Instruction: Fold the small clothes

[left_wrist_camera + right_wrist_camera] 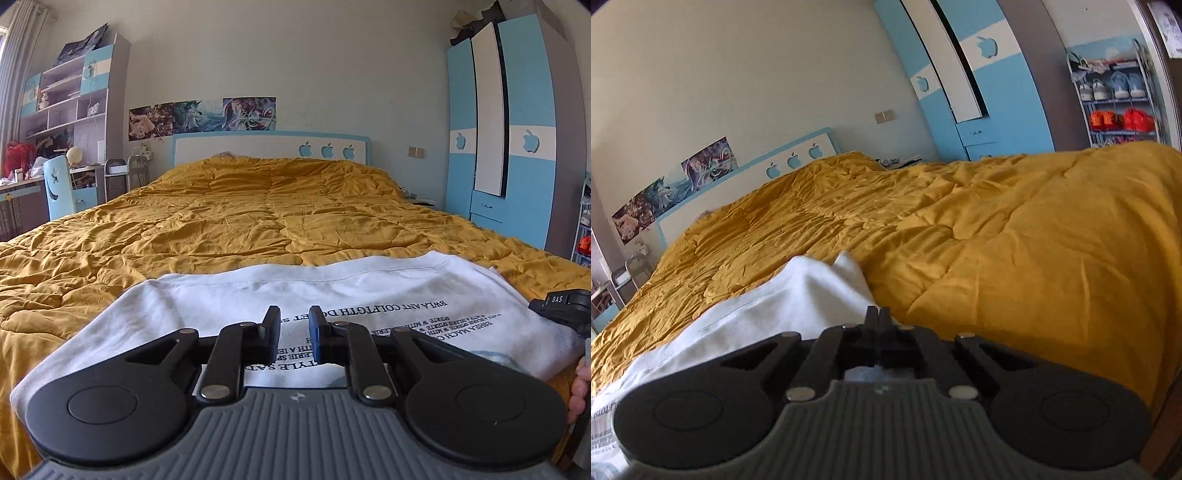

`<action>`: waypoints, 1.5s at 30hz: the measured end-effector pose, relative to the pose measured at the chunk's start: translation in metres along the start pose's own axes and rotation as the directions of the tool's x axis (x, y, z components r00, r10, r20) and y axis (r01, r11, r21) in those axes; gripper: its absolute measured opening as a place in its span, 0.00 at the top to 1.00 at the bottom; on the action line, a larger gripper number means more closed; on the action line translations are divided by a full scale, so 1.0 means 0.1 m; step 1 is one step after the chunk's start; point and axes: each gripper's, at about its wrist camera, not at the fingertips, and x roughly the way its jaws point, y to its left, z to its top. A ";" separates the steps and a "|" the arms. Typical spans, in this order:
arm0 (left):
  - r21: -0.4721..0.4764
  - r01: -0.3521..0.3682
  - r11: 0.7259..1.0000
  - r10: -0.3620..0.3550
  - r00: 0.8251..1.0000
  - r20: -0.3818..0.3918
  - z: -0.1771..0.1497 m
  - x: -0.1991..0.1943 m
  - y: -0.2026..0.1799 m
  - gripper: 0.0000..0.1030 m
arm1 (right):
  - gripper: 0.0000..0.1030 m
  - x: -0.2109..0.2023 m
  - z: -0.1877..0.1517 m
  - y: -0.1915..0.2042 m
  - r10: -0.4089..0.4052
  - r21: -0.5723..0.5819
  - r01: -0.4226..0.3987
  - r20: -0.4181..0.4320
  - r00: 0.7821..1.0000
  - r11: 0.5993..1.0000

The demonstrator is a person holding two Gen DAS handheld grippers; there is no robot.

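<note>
A white T-shirt (pixel 332 291) with black printed text lies spread on the yellow quilt (pixel 240 214) at the near end of the bed. My left gripper (pixel 294 317) hovers over the shirt's near part, open, with nothing between its fingers. My right gripper (pixel 878 317) is shut, and white cloth shows just behind its closed fingers. The shirt's right edge (pixel 798 295) is bunched up into a peak in front of it. The right gripper also shows at the right edge of the left wrist view (pixel 565 306).
The yellow quilt (pixel 1015 240) covers the whole bed up to a white and blue headboard (pixel 269 147). A blue wardrobe (pixel 517 129) stands on the right, a shoe rack (pixel 1119 103) beyond it, and a desk with shelves and a chair (pixel 59 184) on the left.
</note>
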 end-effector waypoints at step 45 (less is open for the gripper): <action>-0.250 0.106 0.963 -0.168 0.956 -0.241 0.14 0.51 -0.27 0.33 | 0.20 -0.51 0.41 -0.15 0.046 0.279 -0.015 -0.106 0.993 0.960</action>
